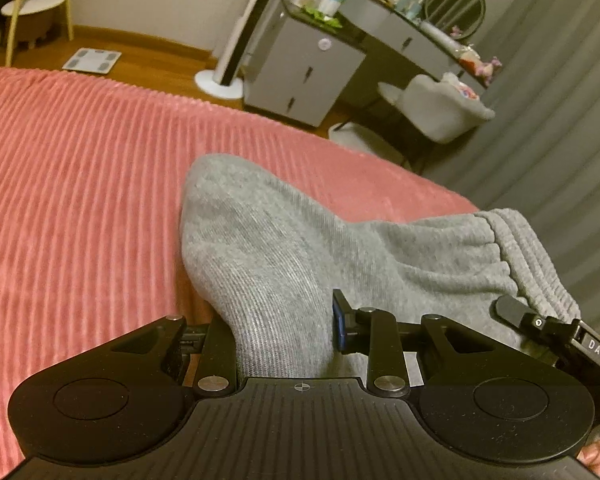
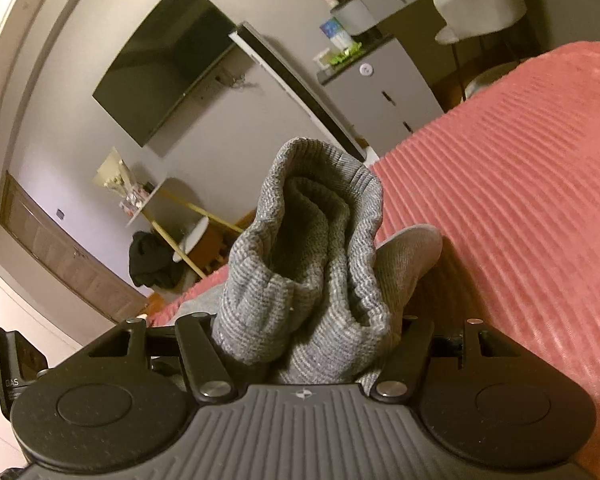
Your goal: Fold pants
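Observation:
Grey knit pants (image 1: 284, 240) hang over a pink ribbed bedspread (image 1: 80, 168). My left gripper (image 1: 284, 332) is shut on a fold of the pants; its fingertips are buried in the cloth. The ribbed waistband (image 1: 532, 248) stretches to the right, where the other gripper's black finger (image 1: 516, 312) holds it. In the right wrist view my right gripper (image 2: 308, 344) is shut on the bunched ribbed waistband (image 2: 320, 240), which stands up between the fingers above the bedspread (image 2: 520, 200).
Beyond the bed's far edge stand a grey cabinet (image 1: 304, 68), a dresser with bottles and a round mirror (image 1: 454, 4), a white chair (image 1: 440, 108) and a floor lamp base (image 1: 220, 82). A bathroom scale (image 1: 92, 60) lies on the wooden floor. A wall TV (image 2: 168, 60) hangs opposite.

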